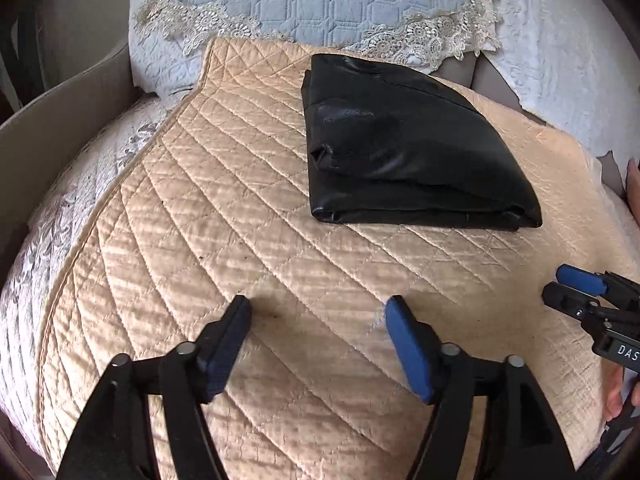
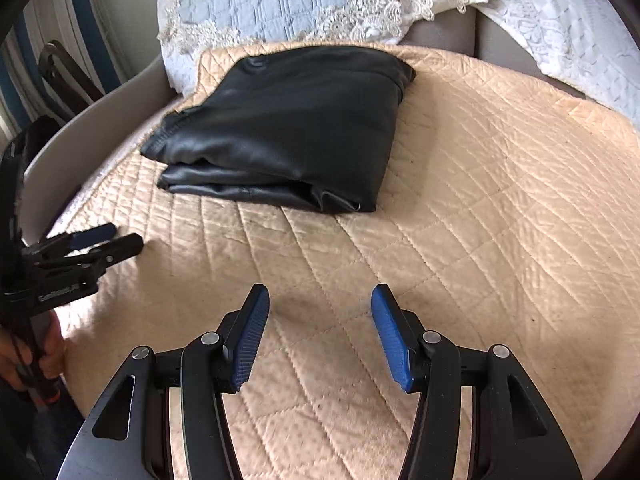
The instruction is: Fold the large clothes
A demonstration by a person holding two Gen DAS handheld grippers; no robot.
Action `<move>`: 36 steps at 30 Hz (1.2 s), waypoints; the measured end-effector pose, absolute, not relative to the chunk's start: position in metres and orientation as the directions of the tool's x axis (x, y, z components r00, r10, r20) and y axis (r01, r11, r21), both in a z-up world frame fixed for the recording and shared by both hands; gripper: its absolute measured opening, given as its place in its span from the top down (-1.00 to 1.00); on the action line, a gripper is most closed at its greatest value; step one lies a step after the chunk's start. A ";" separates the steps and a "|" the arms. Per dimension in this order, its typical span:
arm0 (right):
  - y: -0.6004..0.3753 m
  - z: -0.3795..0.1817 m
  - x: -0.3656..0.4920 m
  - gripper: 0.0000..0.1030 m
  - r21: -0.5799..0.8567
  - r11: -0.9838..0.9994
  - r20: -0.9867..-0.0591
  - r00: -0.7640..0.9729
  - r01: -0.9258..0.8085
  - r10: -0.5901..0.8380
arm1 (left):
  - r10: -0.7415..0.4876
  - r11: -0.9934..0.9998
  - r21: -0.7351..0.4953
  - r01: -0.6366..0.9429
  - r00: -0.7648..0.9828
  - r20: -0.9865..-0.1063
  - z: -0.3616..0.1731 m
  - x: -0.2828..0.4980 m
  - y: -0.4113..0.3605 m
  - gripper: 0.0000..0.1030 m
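Left wrist view: glossy black garment (image 1: 408, 148) folded flat, both grippers (image 1: 318, 312) (image 2: 320, 300) spread apart, empty.

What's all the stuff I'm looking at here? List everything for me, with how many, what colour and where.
Folded leather-like garment: one, black, lying on the quilted cover, toward its far side.
Quilted cover: one, peach, spread across the seat.
Quilted pillow with lace trim: one, pale blue, behind the cover.
White textured fabric: one, far right.
Left gripper: one, black with blue pads, open, empty, above the near cover.
Right gripper: one, same colours, open, empty.
Hand: holding the left gripper's handle.
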State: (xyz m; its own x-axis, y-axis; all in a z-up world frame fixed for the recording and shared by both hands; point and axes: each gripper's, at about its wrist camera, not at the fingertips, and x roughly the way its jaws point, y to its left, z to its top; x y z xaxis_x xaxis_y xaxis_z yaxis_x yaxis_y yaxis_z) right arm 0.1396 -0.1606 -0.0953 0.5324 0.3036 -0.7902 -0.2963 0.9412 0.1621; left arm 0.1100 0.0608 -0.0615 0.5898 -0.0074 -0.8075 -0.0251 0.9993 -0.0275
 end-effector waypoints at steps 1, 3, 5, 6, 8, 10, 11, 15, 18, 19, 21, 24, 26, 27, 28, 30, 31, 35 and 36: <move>-0.159 -0.097 0.140 -0.12 0.153 0.942 -0.788 0.539 -0.297 0.298 | -0.003 1.000 -0.021 -0.023 0.591 -0.807 -0.063 0.111 0.059 -0.50; -0.156 -0.099 0.140 -0.20 0.141 0.943 -0.781 0.552 -0.301 0.293 | 0.003 1.000 -0.012 -0.022 0.598 -0.802 -0.065 0.112 0.058 -0.57; -0.153 -0.102 0.140 -0.25 0.122 0.945 -0.783 0.556 -0.304 0.280 | 0.006 1.000 -0.009 -0.022 0.601 -0.799 -0.066 0.112 0.057 -0.62; -0.152 -0.102 0.141 -0.28 0.120 0.944 -0.783 0.556 -0.306 0.280 | 0.006 1.000 -0.009 -0.022 0.602 -0.798 -0.066 0.112 0.057 -0.63; -0.153 -0.103 0.142 -0.32 0.127 0.943 -0.784 0.550 -0.309 0.286 | 0.008 1.000 -0.006 -0.023 0.602 -0.798 -0.066 0.112 0.056 -0.65; -0.153 -0.103 0.143 -0.34 0.128 0.942 -0.786 0.548 -0.309 0.287 | 0.012 1.000 -0.002 -0.024 0.602 -0.798 -0.066 0.113 0.055 -0.67; -0.152 -0.104 0.144 -0.34 0.126 0.942 -0.787 0.547 -0.310 0.285 | 0.012 1.000 -0.003 -0.024 0.601 -0.799 -0.066 0.113 0.055 -0.69; -0.150 -0.104 0.144 -0.36 0.114 0.943 -0.791 0.546 -0.312 0.276 | 0.004 0.999 -0.016 -0.028 0.598 -0.801 -0.067 0.115 0.057 -0.73; -0.149 -0.104 0.145 -0.38 0.105 0.944 -0.795 0.544 -0.312 0.269 | 0.007 0.999 -0.014 -0.030 0.599 -0.801 -0.067 0.115 0.057 -0.74; -0.148 -0.104 0.145 -0.39 0.102 0.944 -0.796 0.544 -0.313 0.266 | 0.007 0.999 -0.014 -0.029 0.599 -0.801 -0.067 0.116 0.057 -0.74; -0.148 -0.104 0.146 -0.41 0.101 0.945 -0.796 0.544 -0.312 0.265 | 0.005 0.999 -0.015 -0.029 0.599 -0.800 -0.067 0.116 0.058 -0.74; -0.148 -0.104 0.146 -0.43 0.105 0.944 -0.795 0.544 -0.313 0.268 | -0.002 0.999 -0.023 -0.029 0.601 -0.799 -0.067 0.116 0.060 -0.74; -0.148 -0.104 0.147 -0.44 0.106 0.943 -0.795 0.543 -0.314 0.270 | -0.004 0.999 -0.029 -0.031 0.601 -0.800 -0.067 0.115 0.060 -0.75; -0.148 -0.105 0.147 -0.44 0.106 0.943 -0.795 0.543 -0.315 0.271 | -0.004 0.999 -0.029 -0.032 0.601 -0.800 -0.067 0.115 0.060 -0.75; -0.148 -0.105 0.147 -0.45 0.106 0.943 -0.795 0.543 -0.316 0.272 | -0.002 0.999 -0.027 -0.031 0.600 -0.800 -0.067 0.115 0.059 -0.76; -0.148 -0.105 0.147 -0.46 0.107 0.942 -0.794 0.543 -0.317 0.273 | 0.002 0.999 -0.022 -0.031 0.599 -0.801 -0.068 0.115 0.058 -0.77; -0.148 -0.105 0.147 -0.47 0.108 0.942 -0.794 0.543 -0.318 0.274 | 0.002 0.999 -0.020 -0.030 0.599 -0.801 -0.068 0.115 0.058 -0.78; -0.148 -0.105 0.147 -0.48 0.112 0.941 -0.792 0.543 -0.320 0.279 | 0.000 0.999 -0.021 -0.029 0.599 -0.801 -0.068 0.115 0.058 -0.78; -0.148 -0.105 0.147 -0.49 0.113 0.940 -0.792 0.542 -0.321 0.280 | 0.000 0.999 -0.021 -0.029 0.599 -0.801 -0.068 0.115 0.058 -0.78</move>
